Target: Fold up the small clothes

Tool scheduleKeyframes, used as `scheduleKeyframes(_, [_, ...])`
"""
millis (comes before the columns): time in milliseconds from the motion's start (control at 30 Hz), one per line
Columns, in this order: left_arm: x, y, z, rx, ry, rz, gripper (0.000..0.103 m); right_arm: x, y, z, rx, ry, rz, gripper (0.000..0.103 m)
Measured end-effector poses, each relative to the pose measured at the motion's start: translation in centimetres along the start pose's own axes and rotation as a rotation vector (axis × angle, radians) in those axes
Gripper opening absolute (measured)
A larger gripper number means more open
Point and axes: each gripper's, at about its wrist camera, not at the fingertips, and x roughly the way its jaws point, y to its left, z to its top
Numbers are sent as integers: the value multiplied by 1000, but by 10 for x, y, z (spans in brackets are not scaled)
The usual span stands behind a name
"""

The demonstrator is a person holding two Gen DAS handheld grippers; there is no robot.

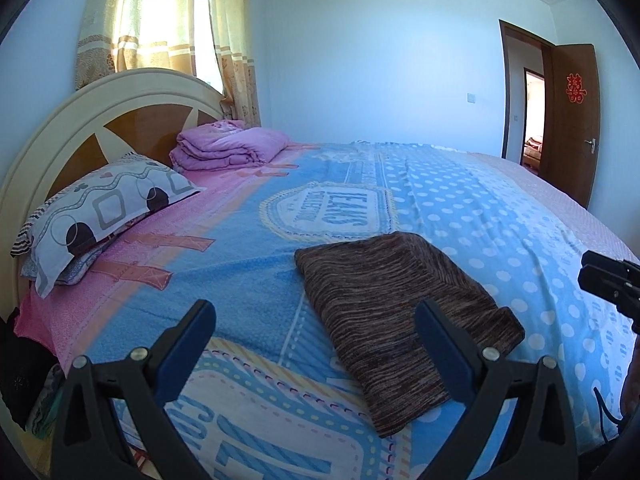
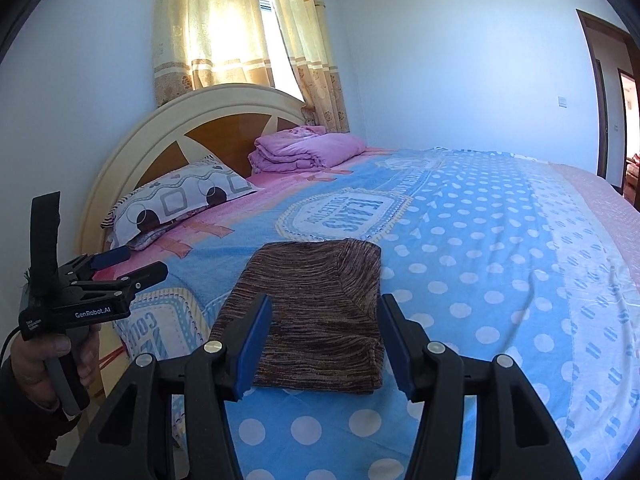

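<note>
A folded brown striped knit garment (image 1: 396,312) lies flat on the blue patterned bedspread (image 1: 248,264) near the bed's front edge; it also shows in the right wrist view (image 2: 316,308). My left gripper (image 1: 316,320) is open and empty, held above the bed just short of the garment. My right gripper (image 2: 326,320) is open and empty, hovering in front of the garment's near edge. The left gripper also shows at the left of the right wrist view (image 2: 132,266), open. The right gripper's tips show at the right edge of the left wrist view (image 1: 588,270).
A patterned pillow (image 1: 100,208) and a folded pink quilt (image 1: 228,146) lie by the wooden headboard (image 1: 80,120). Curtains (image 1: 168,20) hang behind it. An open brown door (image 1: 572,120) stands at the far right. Dark clothes (image 1: 24,368) sit beside the bed at left.
</note>
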Motion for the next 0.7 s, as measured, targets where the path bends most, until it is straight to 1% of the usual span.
scheduleKeyframes(700, [1, -3, -1, 7, 3, -3, 102, -2, 7, -4, -12, 4, 8, 56])
